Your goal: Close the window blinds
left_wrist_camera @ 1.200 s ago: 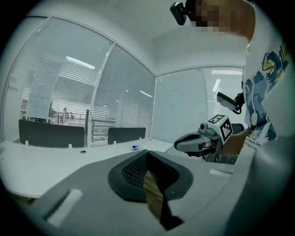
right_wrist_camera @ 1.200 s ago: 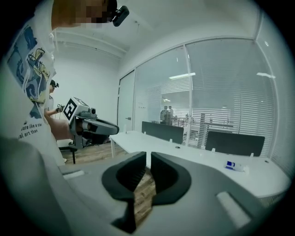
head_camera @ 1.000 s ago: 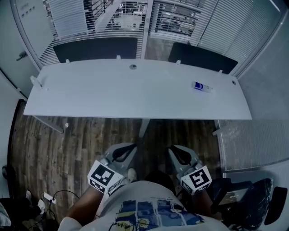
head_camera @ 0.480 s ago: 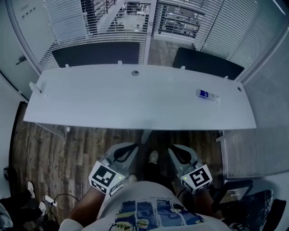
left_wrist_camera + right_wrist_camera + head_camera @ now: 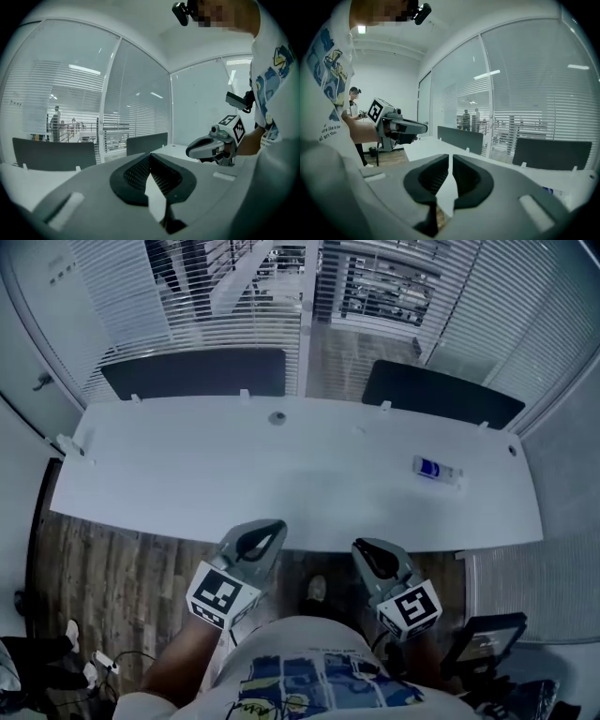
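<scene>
Approach step, by my reading: left hand-held gripper [image 5: 273, 527] and right hand-held gripper [image 5: 362, 547], jaws together and empty, over the long white bench [image 5: 187, 474]. White slatted window blinds [image 5: 234, 296] hang beyond it, slats open. Next: reach across for their control, which I cannot make out.

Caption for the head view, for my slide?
Empty left gripper and right gripper poised at the near edge of the white desk, facing open-slatted window blinds.

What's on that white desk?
On the desk: a small blue-and-white object near the right end, a round fitting at the back. The left claw and right claw hide bits of the near edge.
</scene>
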Action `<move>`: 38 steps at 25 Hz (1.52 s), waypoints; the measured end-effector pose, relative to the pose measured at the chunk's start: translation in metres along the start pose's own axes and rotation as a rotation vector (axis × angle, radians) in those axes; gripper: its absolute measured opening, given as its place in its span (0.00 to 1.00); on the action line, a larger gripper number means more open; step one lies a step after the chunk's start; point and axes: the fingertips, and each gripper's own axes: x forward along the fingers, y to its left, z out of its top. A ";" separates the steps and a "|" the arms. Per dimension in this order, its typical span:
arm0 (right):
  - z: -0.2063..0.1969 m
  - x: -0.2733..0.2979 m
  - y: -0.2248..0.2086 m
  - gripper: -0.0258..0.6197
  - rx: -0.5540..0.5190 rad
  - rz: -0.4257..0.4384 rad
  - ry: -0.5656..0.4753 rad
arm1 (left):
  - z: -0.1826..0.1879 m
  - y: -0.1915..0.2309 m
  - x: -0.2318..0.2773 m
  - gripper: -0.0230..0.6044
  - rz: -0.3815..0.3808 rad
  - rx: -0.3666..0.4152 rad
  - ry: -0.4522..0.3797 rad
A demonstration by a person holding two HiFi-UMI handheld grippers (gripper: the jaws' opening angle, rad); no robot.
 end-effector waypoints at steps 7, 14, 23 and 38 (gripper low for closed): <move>-0.001 0.022 -0.056 0.07 0.012 0.030 0.006 | 0.015 0.055 0.078 0.09 0.060 0.061 0.016; -0.016 0.033 -0.099 0.07 0.042 0.027 0.043 | 0.030 0.118 0.156 0.11 0.112 0.201 0.062; -0.014 0.057 -0.115 0.07 0.094 -0.062 0.058 | 0.067 0.221 0.238 0.10 0.169 0.392 0.111; -0.010 0.063 -0.128 0.07 0.194 -0.281 0.109 | 0.115 0.331 0.357 0.15 0.204 0.809 0.210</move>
